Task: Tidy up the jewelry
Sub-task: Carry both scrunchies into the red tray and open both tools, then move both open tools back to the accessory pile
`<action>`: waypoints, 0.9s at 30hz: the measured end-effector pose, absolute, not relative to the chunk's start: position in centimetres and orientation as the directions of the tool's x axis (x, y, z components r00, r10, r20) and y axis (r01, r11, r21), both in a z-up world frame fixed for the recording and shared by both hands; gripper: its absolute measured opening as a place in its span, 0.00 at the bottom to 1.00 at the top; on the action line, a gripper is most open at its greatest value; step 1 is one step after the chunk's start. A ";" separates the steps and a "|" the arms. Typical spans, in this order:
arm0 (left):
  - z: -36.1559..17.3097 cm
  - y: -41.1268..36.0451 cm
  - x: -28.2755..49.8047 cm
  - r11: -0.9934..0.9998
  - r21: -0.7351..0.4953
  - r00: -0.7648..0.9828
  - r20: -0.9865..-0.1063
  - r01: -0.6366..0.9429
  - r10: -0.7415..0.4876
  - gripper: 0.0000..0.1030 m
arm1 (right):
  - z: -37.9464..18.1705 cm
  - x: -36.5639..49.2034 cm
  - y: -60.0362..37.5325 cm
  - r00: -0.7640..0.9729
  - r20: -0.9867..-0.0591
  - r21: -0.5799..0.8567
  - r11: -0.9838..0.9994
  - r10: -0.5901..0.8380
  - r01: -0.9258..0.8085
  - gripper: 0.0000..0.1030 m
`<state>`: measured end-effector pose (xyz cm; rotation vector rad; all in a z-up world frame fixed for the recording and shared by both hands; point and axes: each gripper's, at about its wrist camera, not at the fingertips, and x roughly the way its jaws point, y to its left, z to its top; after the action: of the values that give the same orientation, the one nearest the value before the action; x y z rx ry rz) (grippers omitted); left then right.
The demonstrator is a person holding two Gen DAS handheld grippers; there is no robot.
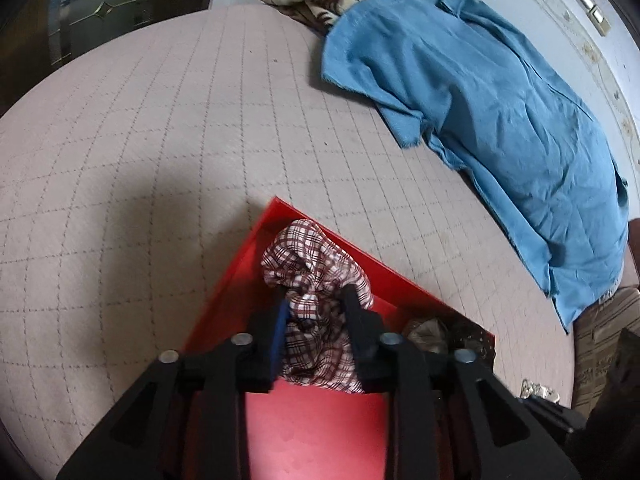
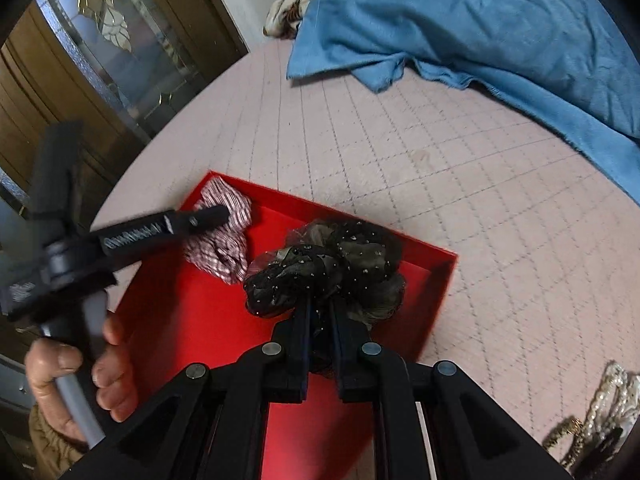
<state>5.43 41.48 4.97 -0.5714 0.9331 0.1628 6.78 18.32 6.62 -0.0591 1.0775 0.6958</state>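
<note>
My left gripper [image 1: 314, 300] has its fingers clamped on a plaid scrunchie [image 1: 320, 276], which bunches between and beyond the tips, over the far left corner of the red tray [image 1: 320, 432] lying under me on the quilt [image 1: 160, 160]. My right gripper [image 2: 320, 312] is closed tight on a black scrunchie [image 2: 320, 268] with small sparkles, which spreads just past the fingertips over the tray's right half, the plaid one off to its left. Beyond both, a blue cloth [image 2: 480, 20] lies well apart.
</note>
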 end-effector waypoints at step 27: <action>14.0 26.7 -4.5 0.976 -0.203 0.742 -0.666 -0.082 -0.076 0.71 | 10.4 -5.9 -6.2 0.539 -0.772 0.208 0.935 0.337 -0.287 0.62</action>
<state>-4.54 26.75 14.00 -0.2260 0.7363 0.0034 -5.85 -6.17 10.35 0.0591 0.9308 0.3710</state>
